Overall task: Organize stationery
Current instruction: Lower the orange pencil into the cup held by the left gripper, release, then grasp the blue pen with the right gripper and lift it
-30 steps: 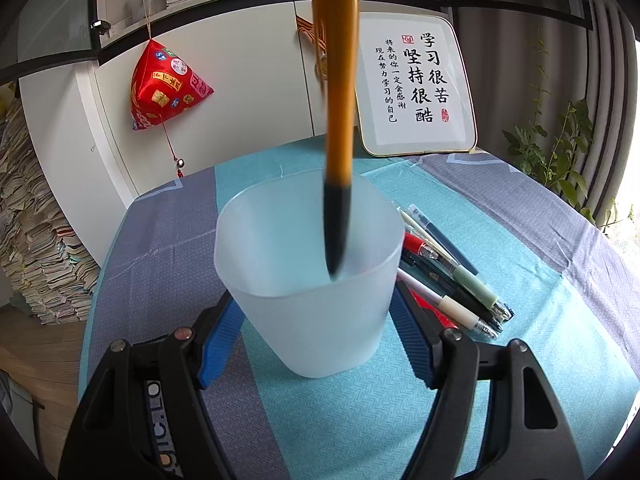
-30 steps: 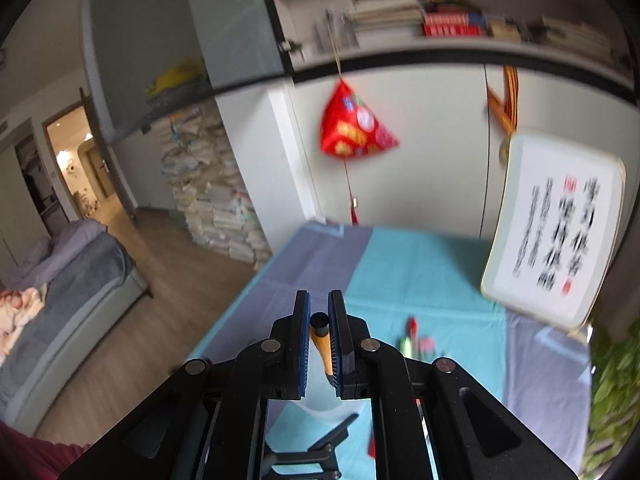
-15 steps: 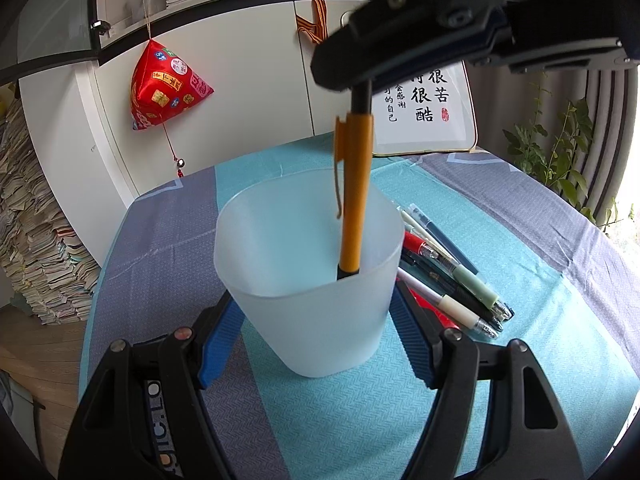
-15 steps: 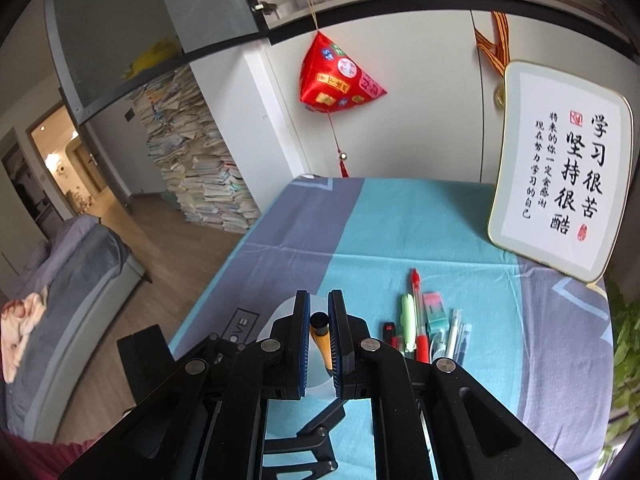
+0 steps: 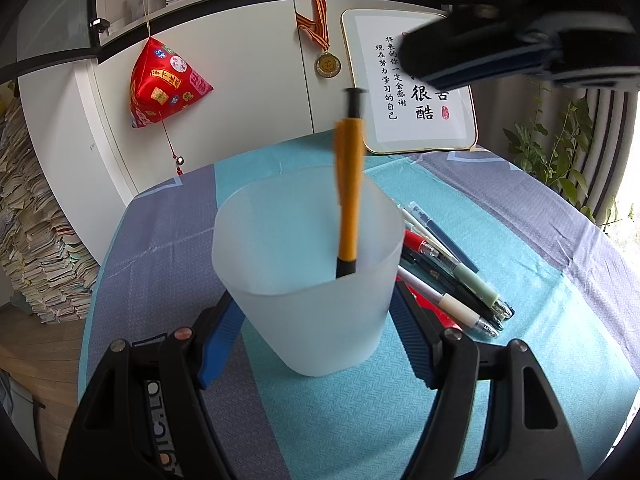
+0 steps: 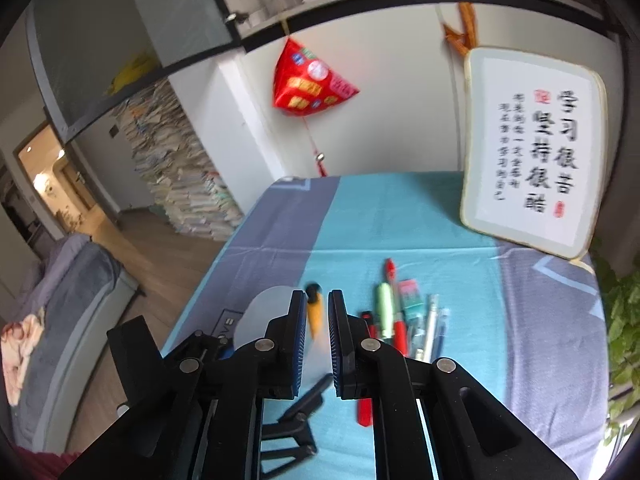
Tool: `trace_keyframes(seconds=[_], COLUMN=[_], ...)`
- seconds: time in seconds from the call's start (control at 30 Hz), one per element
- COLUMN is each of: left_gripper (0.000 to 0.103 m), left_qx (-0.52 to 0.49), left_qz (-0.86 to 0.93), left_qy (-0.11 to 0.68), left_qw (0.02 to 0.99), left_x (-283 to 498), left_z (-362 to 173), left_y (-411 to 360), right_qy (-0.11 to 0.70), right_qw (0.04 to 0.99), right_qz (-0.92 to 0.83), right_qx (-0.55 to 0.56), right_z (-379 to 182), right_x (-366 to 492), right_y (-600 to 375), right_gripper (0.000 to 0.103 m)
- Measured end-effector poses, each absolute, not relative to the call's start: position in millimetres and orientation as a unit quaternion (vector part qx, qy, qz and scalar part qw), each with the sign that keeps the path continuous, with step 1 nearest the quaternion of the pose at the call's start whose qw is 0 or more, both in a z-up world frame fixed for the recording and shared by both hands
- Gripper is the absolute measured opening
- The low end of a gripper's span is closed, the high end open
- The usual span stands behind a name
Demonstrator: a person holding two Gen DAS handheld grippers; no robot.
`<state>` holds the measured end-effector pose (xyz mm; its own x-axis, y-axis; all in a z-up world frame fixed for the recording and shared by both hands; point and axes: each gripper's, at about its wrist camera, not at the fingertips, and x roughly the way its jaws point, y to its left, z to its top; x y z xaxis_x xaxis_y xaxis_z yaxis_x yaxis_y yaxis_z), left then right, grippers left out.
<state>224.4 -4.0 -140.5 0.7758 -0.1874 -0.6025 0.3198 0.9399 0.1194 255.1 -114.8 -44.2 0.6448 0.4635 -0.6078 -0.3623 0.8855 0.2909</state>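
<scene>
My left gripper (image 5: 314,296) is shut on a frosted plastic cup (image 5: 308,320), its blue pads pressing both sides. An orange pen (image 5: 350,200) with a black tip stands tip-down in the cup, blurred and free of any grip. My right gripper (image 5: 412,56) hangs up and to the right of the pen's top, apart from it. In the right wrist view its jaws (image 6: 318,292) stand almost together with only a narrow gap. The pen (image 6: 316,312) and the cup (image 6: 264,312) show below them.
Several loose pens (image 5: 452,280) lie in a row on the blue cloth just right of the cup, also in the right wrist view (image 6: 400,312). A framed calligraphy board (image 5: 420,120) leans at the table's back. White cabinets stand behind.
The right gripper lowered the orange pen into the cup, then came off it toward the upper right. The pen now stands loose in the cup. The left gripper and cup stayed still.
</scene>
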Motion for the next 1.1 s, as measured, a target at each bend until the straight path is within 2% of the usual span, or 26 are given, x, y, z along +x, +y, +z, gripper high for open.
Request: trace_keyframes(seconds=[0.13, 0.43, 1.1], left_gripper=[0.071, 0.071, 0.071], left_qx=[0.108, 0.109, 0.111], left_qz=[-0.135, -0.134, -0.135], left_qy=[0.307, 0.307, 0.308], left_qw=[0.936, 0.936, 0.935], left_x=[224, 223, 222], left_z=[-141, -142, -141], left_y=[-5, -5, -4], right_qy=[0.356, 0.454, 0.466], right_qw=[0.914, 0.880, 0.879], right_qz=[0.185, 0.123, 0.101], right_qx=[0.061, 0.061, -0.006], right_z=[-59, -135, -161], right_x=[244, 251, 229], right_y=[-134, -159, -140], right_gripper=[0.010, 0.010, 0.011])
